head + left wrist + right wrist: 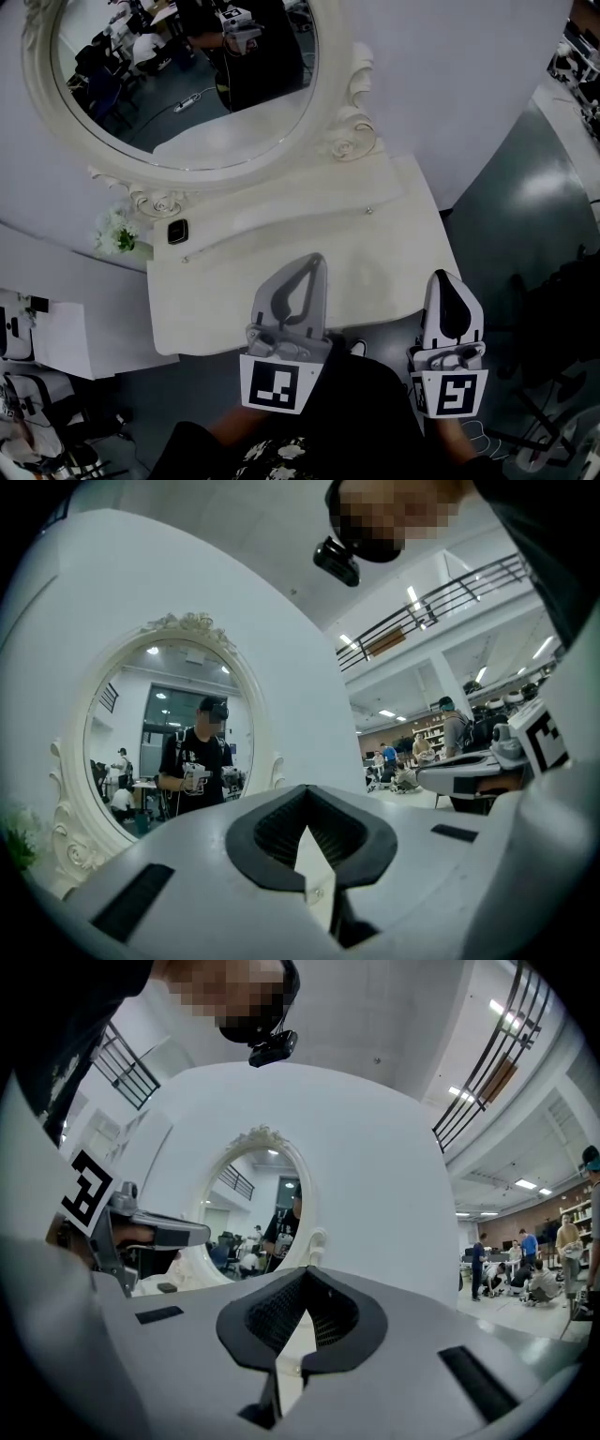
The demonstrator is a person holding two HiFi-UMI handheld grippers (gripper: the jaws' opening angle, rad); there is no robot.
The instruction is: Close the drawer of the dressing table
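Note:
The white dressing table (384, 248) stands under its oval mirror (187, 75). From above, its top hides the front drawer. A low shelf with a small knob (368, 210) runs along the back. My left gripper (316, 260) is shut and empty, with its tip over the table's near edge. My right gripper (445, 277) is shut and empty too, just off the table's right front corner. In the left gripper view the left gripper (307, 794) points level at the mirror (159, 752). The right gripper (305, 1274) points level at the mirror (267, 1213) in the right gripper view.
A small black object (176, 231) and white flowers (116, 232) sit at the table's left end. White sheets (61, 337) lie at the left on the floor. Grey floor (525, 206) stretches to the right. The mirror reflects a person and a room with desks.

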